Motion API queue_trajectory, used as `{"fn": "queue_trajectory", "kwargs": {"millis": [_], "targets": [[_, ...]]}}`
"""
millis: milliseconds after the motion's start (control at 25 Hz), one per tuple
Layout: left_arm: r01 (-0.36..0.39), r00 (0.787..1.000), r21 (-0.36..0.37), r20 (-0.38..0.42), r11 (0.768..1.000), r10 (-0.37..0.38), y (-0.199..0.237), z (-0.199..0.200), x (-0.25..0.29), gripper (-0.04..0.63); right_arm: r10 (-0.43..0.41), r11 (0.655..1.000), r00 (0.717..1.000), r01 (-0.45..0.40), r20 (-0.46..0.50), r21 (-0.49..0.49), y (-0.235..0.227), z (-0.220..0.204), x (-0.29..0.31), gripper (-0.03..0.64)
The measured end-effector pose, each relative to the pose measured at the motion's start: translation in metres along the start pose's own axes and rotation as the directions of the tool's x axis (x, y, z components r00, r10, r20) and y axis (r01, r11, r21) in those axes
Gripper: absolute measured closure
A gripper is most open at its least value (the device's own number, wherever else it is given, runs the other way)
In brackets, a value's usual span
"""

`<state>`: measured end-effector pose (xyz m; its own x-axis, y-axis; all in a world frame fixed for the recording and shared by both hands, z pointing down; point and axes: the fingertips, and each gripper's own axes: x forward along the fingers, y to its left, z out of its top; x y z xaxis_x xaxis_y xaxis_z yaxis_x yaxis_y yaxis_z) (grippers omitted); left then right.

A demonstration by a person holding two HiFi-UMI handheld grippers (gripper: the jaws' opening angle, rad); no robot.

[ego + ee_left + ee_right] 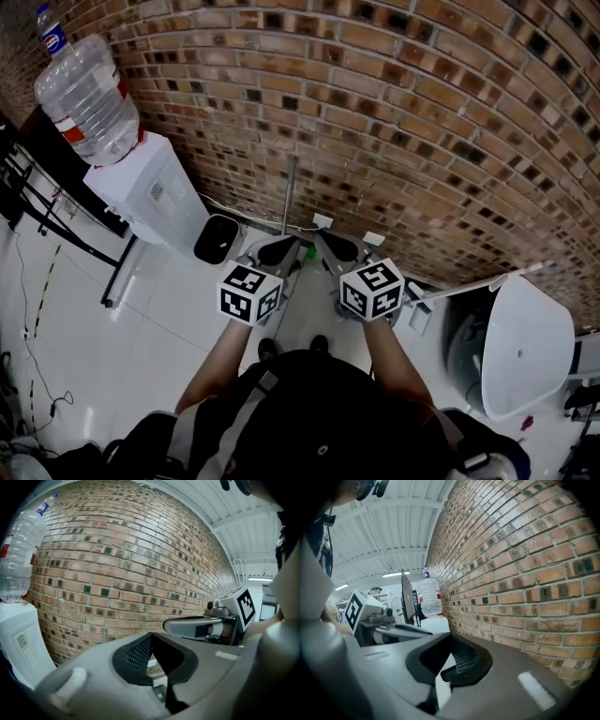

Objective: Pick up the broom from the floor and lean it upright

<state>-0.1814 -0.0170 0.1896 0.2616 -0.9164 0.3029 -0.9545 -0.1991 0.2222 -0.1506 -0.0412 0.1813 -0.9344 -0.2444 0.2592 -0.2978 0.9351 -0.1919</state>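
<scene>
- Forearms (221, 361) reach forward from the person's dark top, each ending in a marker cube (250, 292); the two cubes sit side by side.
- Left tongs (151, 635) are clenched tip to tip with nothing between them. Right tongs (450, 638) look pressed together as well, and empty.
- Just beyond and between the two, a thin grey pole that I take for the broom (290, 192) stands upright against the brick wall (403, 112). Neither pair of tongs touches it, and its foot is hidden behind them.
- Judged from that, the leaning looks done, and the step in hand is getting clear of the broom cleanly.
- Draw both hands straight back toward the body, not sideways. The pole stands in line with the gap between them, and a sideways brush could tip it.
- The white floor (178, 319) looks glossy, so the foot may slide. Watch the top of the pole against the bricks for a moment before turning away.
- If it starts to go, open one pair of tongs, grip the pole around mid-height and reset the foot nearer the wall.
- Guard against a topple to the left, where a black bin (217, 237) and a water dispenser (150, 192) stand near.
</scene>
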Motion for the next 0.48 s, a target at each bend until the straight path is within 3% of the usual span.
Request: {"fn": "queue_trajectory", "kwargs": {"millis": [480], "targets": [[0.017, 1.000, 0.003, 0.002, 1.000, -0.017, 0.0040, 0.0014, -0.0002, 0.595, -0.021, 1.000, 1.000, 0.021, 0.023, -0.004, -0.0005, 0.0070, 0.0036, 0.615]]}}
